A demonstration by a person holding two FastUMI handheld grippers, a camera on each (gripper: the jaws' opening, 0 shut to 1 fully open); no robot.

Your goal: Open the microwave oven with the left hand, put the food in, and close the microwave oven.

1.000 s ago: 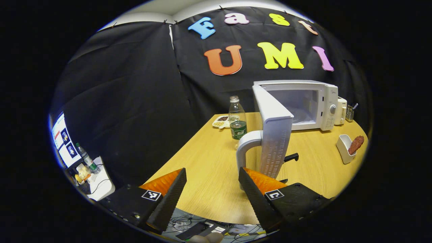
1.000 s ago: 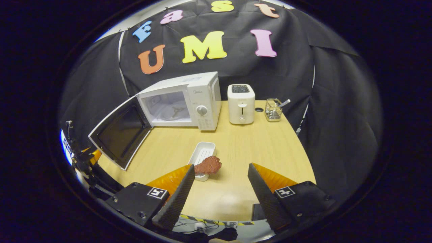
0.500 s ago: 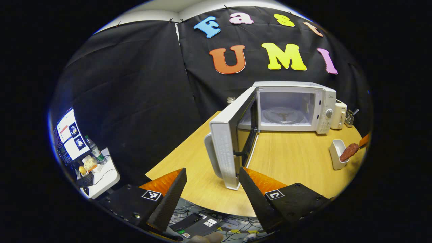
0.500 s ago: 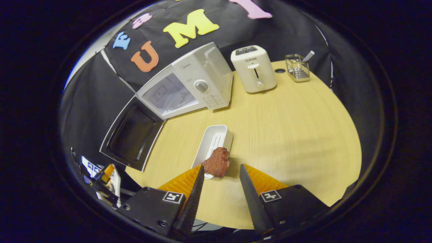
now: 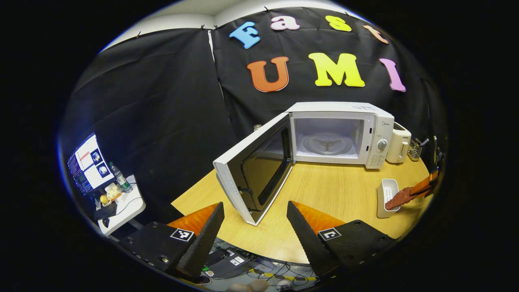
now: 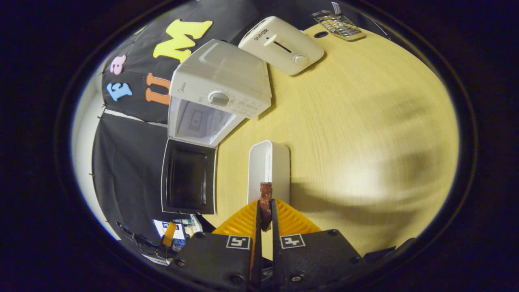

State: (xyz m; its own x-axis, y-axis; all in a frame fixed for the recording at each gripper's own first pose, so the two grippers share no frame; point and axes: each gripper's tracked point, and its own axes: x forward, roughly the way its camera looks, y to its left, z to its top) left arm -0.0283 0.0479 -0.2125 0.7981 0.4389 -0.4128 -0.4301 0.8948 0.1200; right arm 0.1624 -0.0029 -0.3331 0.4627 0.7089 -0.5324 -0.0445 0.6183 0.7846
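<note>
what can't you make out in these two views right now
- Far end of the meat piece, right gripper view: pinched between the right gripper fingers, which cover it.
- Contents of the wire basket, left gripper view: too small.
- Microwave door handle, both views: on the door's hidden outer face.
- Floor cables, left gripper view: partly behind the left gripper.
</note>
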